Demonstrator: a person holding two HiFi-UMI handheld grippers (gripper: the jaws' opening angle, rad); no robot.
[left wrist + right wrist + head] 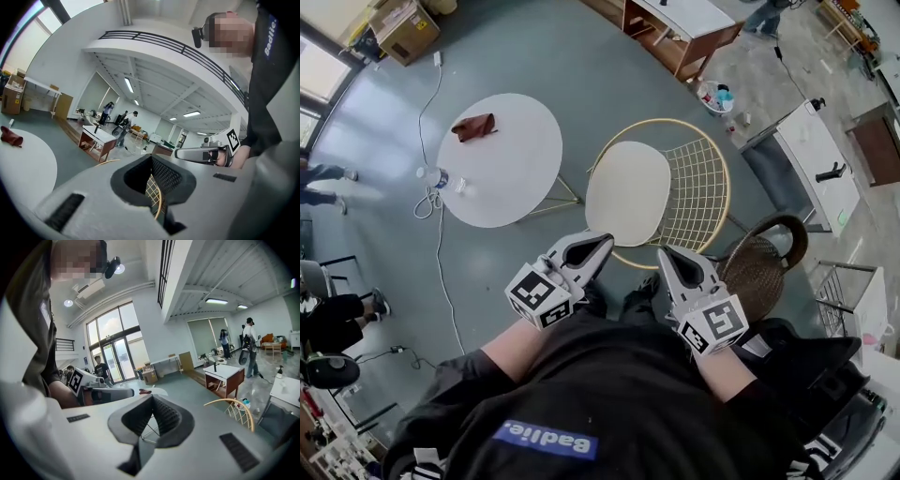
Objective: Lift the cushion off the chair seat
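A cream round cushion [626,192] lies on the seat of a gold wire chair [698,192] just ahead of me. My left gripper [605,239] hovers at the cushion's near edge, jaws shut and empty. My right gripper [664,251] is beside it at the chair's front rim, also shut with nothing held. In the left gripper view the closed jaws [152,158] frame a bit of the wire mesh [153,190], with the right gripper [201,152] alongside. In the right gripper view the closed jaws [152,399] point past the chair rim [234,404]; the left gripper [108,393] shows at left.
A round white table [500,159] stands left of the chair, carrying a red cloth [474,127] and a bottle [431,175]. A dark wicker chair [759,267] sits close at right. A desk [684,28] stands farther back. Cables run across the floor at left.
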